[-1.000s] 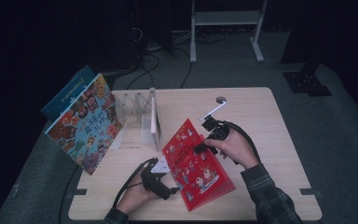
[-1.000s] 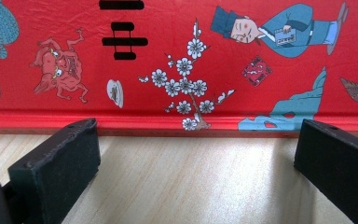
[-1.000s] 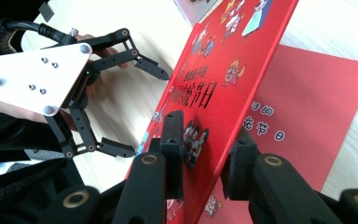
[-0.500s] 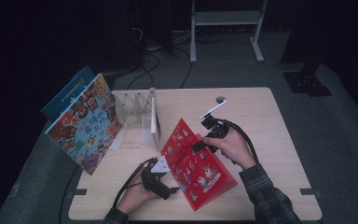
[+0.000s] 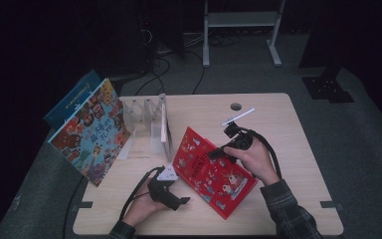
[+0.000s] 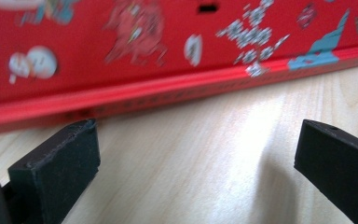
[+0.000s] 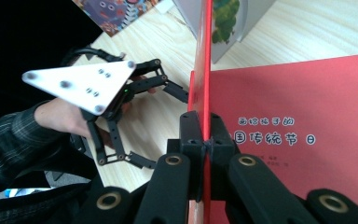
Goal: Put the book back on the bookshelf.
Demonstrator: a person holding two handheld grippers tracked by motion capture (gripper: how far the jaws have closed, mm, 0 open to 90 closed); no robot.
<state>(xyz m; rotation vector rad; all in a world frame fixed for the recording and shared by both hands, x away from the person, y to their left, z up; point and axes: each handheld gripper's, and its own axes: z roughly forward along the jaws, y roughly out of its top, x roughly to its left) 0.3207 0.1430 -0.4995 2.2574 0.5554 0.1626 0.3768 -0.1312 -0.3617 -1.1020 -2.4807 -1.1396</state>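
The right gripper (image 7: 206, 140) has just been closing, and its jaws now pinch the raised front cover (image 7: 205, 70) of the red book (image 5: 210, 172), which lies at the centre of the high view on the table (image 5: 278, 124). The left gripper (image 5: 171, 191), lower left of the book, waits with jaws wide and nothing between them, close to the spine. The step looks like opening the book; next, the cover likely has to swing toward the upper left while the left gripper steadies the book. A clear rack (image 5: 151, 122) and a leaning picture book (image 5: 92, 132) sit at left.
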